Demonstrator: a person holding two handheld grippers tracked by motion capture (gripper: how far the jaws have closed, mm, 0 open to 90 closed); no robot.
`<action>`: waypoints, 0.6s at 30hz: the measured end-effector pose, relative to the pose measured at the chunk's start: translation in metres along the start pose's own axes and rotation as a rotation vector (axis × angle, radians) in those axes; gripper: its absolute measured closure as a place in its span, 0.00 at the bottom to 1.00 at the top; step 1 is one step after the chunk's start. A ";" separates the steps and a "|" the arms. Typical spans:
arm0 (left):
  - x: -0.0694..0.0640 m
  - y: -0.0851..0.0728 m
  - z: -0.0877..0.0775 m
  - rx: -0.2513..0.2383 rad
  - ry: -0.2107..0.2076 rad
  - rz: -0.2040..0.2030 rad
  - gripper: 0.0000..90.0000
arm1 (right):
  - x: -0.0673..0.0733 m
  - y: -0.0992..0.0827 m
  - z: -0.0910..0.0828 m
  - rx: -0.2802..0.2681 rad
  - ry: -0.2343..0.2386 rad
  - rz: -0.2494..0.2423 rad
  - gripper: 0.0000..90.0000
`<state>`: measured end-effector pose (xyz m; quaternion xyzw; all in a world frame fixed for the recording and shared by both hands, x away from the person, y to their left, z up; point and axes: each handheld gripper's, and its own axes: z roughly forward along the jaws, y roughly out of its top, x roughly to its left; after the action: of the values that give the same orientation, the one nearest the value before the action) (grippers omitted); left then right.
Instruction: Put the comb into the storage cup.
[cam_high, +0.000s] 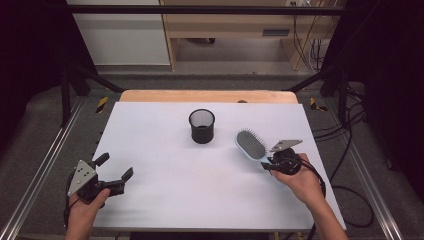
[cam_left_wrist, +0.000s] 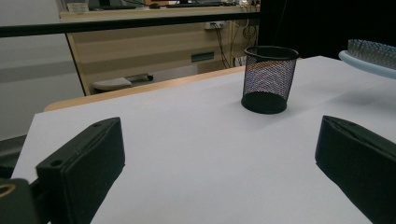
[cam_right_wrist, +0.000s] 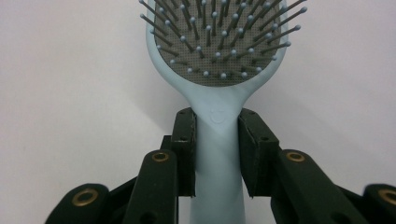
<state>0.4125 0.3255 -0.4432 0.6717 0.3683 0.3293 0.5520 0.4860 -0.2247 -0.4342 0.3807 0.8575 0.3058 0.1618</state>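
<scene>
A light blue hairbrush (cam_high: 251, 145) with a grey bristle pad is held bristles-up just above the white table, right of centre. My right gripper (cam_high: 270, 163) is shut on its handle; in the right gripper view the two jaws press both sides of the hairbrush (cam_right_wrist: 218, 135) neck. A black mesh cup (cam_high: 202, 126) stands upright at the table's middle, left of the brush head. My left gripper (cam_high: 114, 167) rests open near the front left corner, nothing between its jaws. In the left gripper view the mesh cup (cam_left_wrist: 269, 79) stands ahead and the brush head (cam_left_wrist: 371, 55) shows at the right edge.
The white table (cam_high: 165, 150) has a wooden strip (cam_high: 207, 96) along its far edge. Metal rails run along both sides, and black cables (cam_high: 350, 165) lie on the floor to the right. Wooden furniture stands beyond the table.
</scene>
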 end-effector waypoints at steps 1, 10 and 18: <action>0.000 0.000 0.000 -0.001 -0.002 -0.001 0.02 | -0.001 0.002 0.002 -0.018 0.001 0.004 0.78; -0.008 0.008 -0.001 -0.048 -0.024 -0.032 0.02 | 0.000 0.019 0.013 -0.165 -0.011 0.037 0.78; -0.014 0.016 0.004 -0.063 -0.045 -0.042 0.02 | 0.003 0.029 0.018 -0.303 -0.020 0.070 0.78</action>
<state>0.4109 0.3101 -0.4282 0.6534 0.3593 0.3136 0.5879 0.5098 -0.1997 -0.4294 0.3846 0.7862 0.4332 0.2153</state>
